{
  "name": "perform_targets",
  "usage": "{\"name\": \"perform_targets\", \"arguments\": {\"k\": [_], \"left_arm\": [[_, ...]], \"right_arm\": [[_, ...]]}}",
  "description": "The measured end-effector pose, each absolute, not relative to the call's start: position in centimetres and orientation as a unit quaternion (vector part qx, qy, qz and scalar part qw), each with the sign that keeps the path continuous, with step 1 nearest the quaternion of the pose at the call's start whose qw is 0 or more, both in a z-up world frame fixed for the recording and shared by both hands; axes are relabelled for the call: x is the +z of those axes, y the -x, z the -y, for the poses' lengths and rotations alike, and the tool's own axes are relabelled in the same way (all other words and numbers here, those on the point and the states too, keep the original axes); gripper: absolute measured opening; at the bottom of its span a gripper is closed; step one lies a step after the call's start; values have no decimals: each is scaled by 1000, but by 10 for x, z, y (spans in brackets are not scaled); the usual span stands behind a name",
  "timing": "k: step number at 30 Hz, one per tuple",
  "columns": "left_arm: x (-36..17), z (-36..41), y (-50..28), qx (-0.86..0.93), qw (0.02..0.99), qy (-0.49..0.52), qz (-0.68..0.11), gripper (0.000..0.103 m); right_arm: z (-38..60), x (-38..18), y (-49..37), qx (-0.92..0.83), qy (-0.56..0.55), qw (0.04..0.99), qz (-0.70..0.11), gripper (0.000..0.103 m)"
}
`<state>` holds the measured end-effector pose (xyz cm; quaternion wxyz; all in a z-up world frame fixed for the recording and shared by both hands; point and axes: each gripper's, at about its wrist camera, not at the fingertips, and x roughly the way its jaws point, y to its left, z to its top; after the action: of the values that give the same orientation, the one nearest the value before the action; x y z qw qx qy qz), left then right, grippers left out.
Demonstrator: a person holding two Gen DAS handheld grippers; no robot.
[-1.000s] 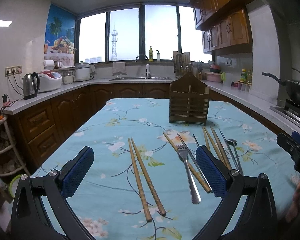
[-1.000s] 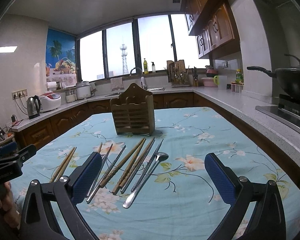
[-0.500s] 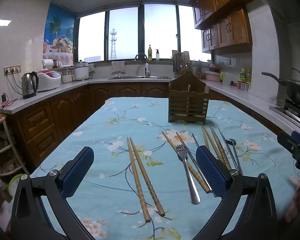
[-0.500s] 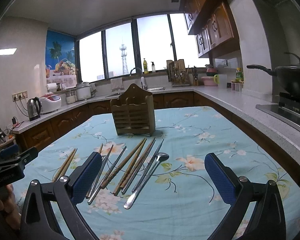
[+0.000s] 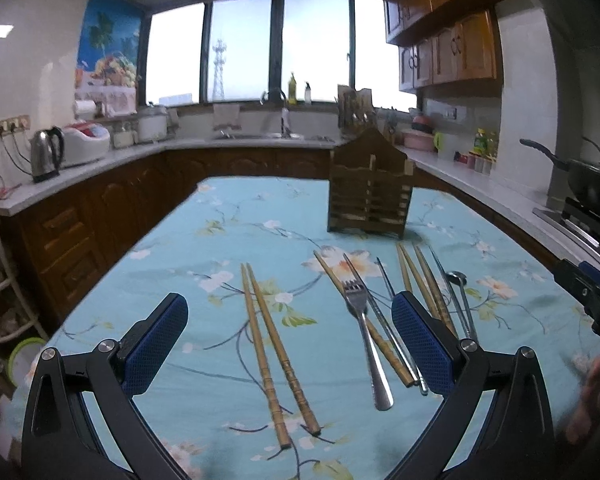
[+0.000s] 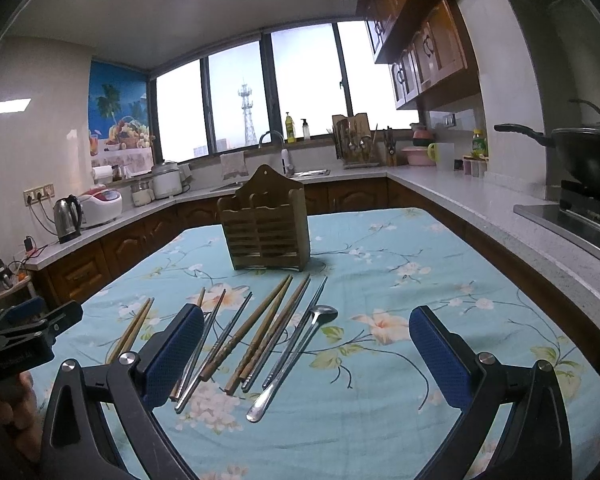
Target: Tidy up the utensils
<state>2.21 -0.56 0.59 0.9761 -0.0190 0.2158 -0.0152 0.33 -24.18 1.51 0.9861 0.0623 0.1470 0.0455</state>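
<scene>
Blue-padded fingers of the left gripper were spread wide w/ nothing between them, hovering over a pair of bamboo chopsticks lying side by side on the floral tablecloth. To the right of that pair lay a steel fork, tines pointing away, crossing over a single bamboo chopstick; a metal chopstick lay just beside it. Right gripper was likewise released, jaws wide apart, empty, above the main spread of utensils: two metal chopsticks, approx. four wooden chopsticks in a loose bundle, a thin metal rod and a long-handled spoon, bowl facing away, all roughly parallel and angled toward the holder. Wooden utensil holder stood upright farther back on the table, well apart from the cutlery; could not tell whether its slots held anything. Kettle and rice cooker sat on the left counter, a black wok on the stove at right.
</scene>
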Motion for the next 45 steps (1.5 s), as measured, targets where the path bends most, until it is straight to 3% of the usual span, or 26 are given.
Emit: {"name": "perform_targets", "arguments": {"k": [6, 10, 16, 18, 25, 32, 34, 35, 37, 39, 45], "left_arm": [[6, 6, -56, -66, 958, 39, -276, 103], [2, 6, -77, -92, 945, 63, -307, 93], [-12, 11, -114, -134, 915, 86, -370, 76], [-18, 15, -127, -149, 905, 86, -390, 69], [-44, 30, -162, -187, 866, 89, -455, 50], [-54, 36, -183, -202, 852, 85, -475, 36], [-55, 37, -188, -203, 850, 83, -479, 23], [-55, 37, -189, -205, 850, 79, -478, 22], [-55, 37, -191, -208, 850, 77, -478, 22], [-55, 36, -192, -211, 850, 77, -477, 22], [-49, 28, -182, -219, 852, 91, -466, 21]], "right_arm": [[248, 20, -27, 71, -88, 975, -192, 103], [256, 17, -50, 85, -118, 961, -234, 101], [265, -2, -92, 112, -167, 928, -315, 77], [267, -12, -108, 120, -187, 912, -344, 64], [274, -33, -141, 132, -230, 878, -399, 60], [280, -45, -164, 136, -249, 859, -427, 46], [282, -48, -169, 138, -256, 855, -428, 43], [282, -47, -171, 139, -257, 855, -427, 40], [282, -49, -174, 144, -261, 853, -428, 25], [284, -54, -178, 147, -272, 846, -434, 4], [286, -44, -167, 153, -264, 859, -410, 0]]}}
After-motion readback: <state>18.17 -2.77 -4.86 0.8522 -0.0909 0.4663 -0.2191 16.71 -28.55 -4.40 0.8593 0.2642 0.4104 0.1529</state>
